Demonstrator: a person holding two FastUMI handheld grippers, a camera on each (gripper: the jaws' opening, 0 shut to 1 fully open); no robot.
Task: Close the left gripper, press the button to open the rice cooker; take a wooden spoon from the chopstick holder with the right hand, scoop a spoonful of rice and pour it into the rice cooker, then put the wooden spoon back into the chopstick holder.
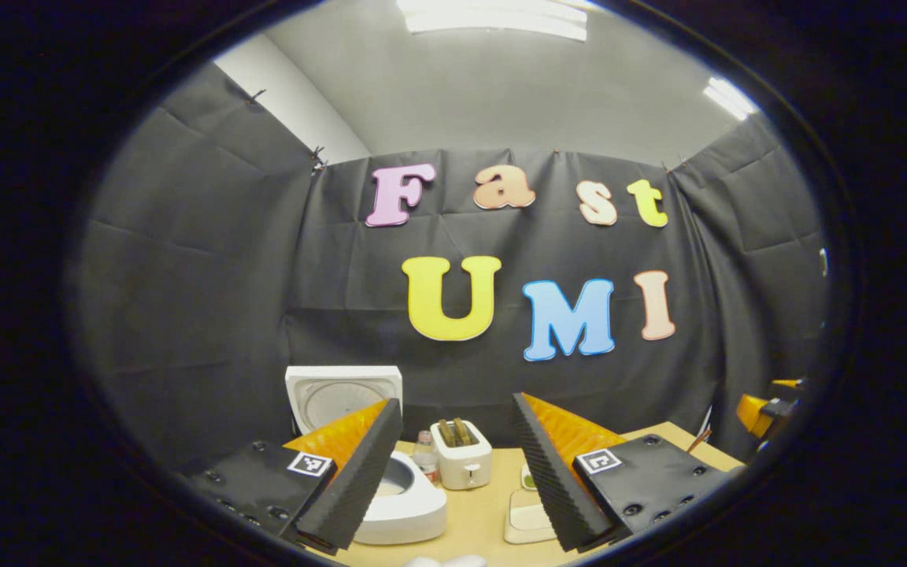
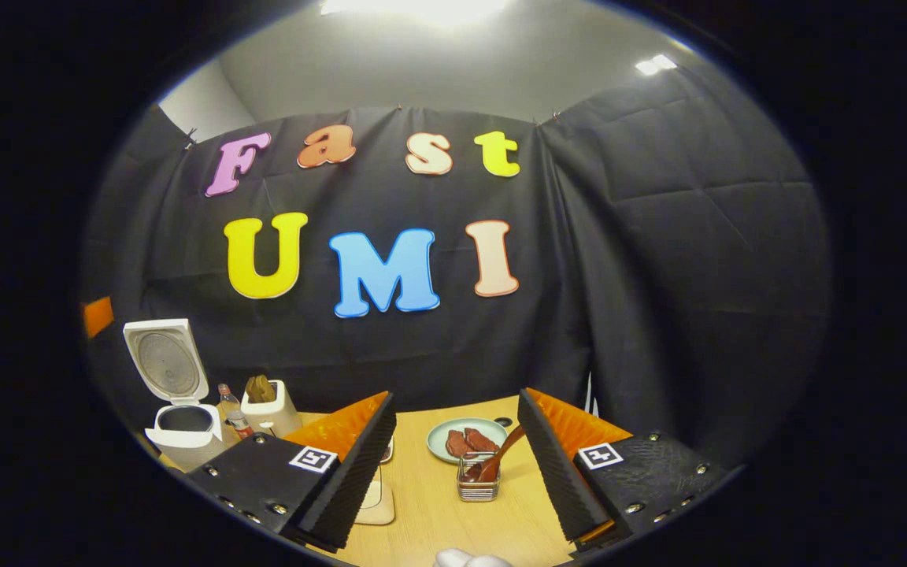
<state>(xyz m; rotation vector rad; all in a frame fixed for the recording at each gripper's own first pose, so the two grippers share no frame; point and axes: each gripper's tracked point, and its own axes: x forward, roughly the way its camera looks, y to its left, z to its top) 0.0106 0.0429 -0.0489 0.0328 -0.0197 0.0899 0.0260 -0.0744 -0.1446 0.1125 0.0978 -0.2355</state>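
Note:
The white rice cooker stands on the table with its lid up, just beyond my left gripper, which is open and holds nothing. In the right gripper view the rice cooker stands at the far left, lid raised. A wire chopstick holder sits between the fingers of my right gripper, some way ahead of them. A brown wooden spoon leans in it. The right gripper is open and empty. An orange part of the right gripper shows at the far right edge.
A white toaster with bread slices and a small bottle stand behind the cooker. A pale board lies on the wooden table. A green plate with reddish pieces lies behind the holder. Black cloth walls close in the booth.

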